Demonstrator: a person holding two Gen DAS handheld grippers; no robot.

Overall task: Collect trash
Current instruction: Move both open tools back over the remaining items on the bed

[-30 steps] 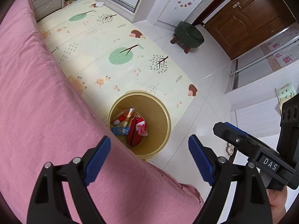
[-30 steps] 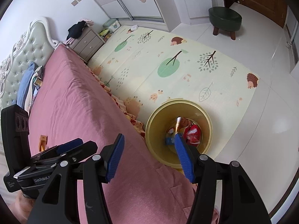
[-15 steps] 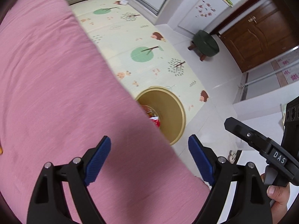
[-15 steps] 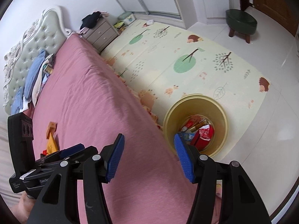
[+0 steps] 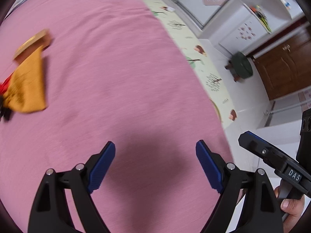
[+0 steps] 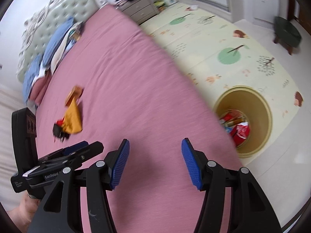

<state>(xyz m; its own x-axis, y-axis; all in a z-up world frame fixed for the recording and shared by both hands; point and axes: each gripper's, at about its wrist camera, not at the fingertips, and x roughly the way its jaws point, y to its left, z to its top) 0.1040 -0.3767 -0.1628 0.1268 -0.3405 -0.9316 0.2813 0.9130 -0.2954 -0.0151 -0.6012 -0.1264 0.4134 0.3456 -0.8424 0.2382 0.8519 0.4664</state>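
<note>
We hold left gripper [image 5: 155, 165] wide, nothing between pads, above pink bed [image 5: 116, 77]. Right gripper [image 6: 155, 161] half spread, also empty. Orange wrapper [image 6: 72, 116] plus small black scrap [image 6: 59, 131] lie mid-bed, well apart from us. Yellow bin [image 6: 262, 120] sits on floor beside bed, handy for drops, wrappers already inside.

The bed cover [image 6: 124, 62] is soft, matt pink cloth. The yellow bin [image 6: 258, 104] looks like smooth plastic. The orange wrapper [image 5: 27, 85] may be crinkly plastic; it is blurred.
</note>
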